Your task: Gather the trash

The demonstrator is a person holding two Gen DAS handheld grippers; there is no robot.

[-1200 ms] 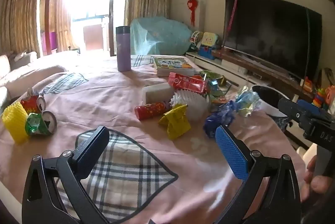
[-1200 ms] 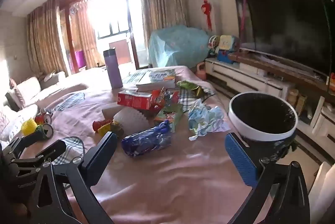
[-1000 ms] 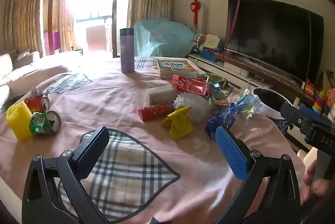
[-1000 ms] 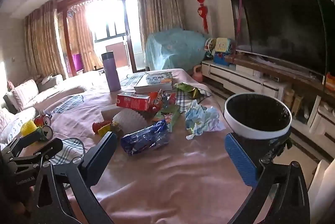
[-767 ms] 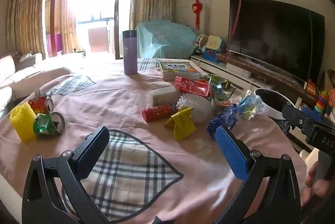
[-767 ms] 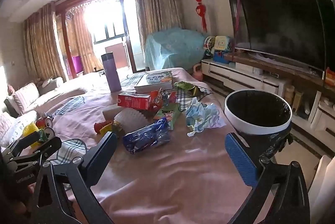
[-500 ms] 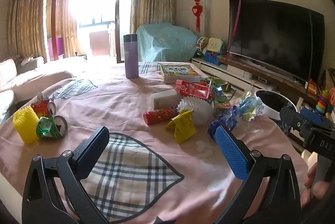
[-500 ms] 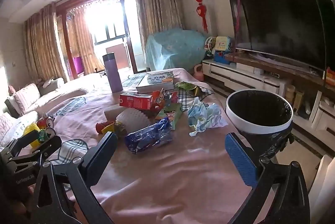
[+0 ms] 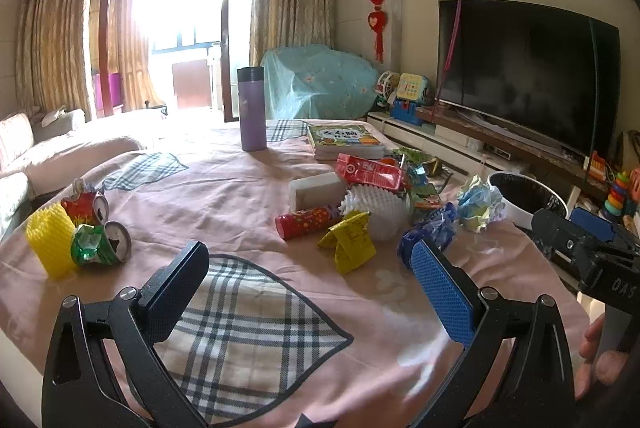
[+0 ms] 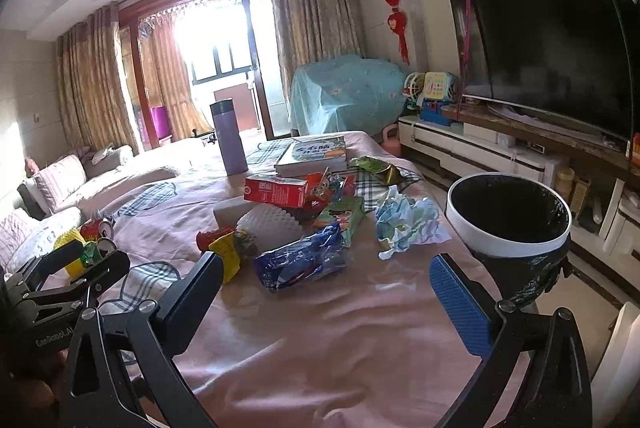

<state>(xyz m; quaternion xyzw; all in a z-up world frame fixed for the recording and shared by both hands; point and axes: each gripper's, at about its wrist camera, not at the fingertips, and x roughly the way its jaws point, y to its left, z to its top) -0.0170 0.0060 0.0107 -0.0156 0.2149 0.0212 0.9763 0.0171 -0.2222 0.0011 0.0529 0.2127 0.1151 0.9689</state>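
Note:
Trash lies on a pink-clothed table (image 9: 224, 196): a blue wrapper (image 10: 304, 262), crumpled pale paper (image 10: 404, 224), a red carton (image 10: 276, 191), a red tube (image 9: 306, 222), a yellow wrapper (image 9: 350, 240), a white foam net (image 9: 378, 208), crushed cans (image 9: 100, 242) and a yellow foam net (image 9: 50, 242). A white-rimmed bin with a black liner (image 10: 508, 224) stands at the table's right edge. My left gripper (image 9: 310, 270) is open and empty above the near table. My right gripper (image 10: 328, 278) is open and empty, just short of the blue wrapper.
A purple flask (image 9: 252, 108) and a stack of books (image 9: 344, 140) stand at the far end of the table. A TV (image 10: 556, 56) on a low cabinet runs along the right wall. A sofa (image 10: 60, 184) is at the left.
Both grippers have drawn back and risen slightly, so the table items look a little farther away. Both stay open and empty.

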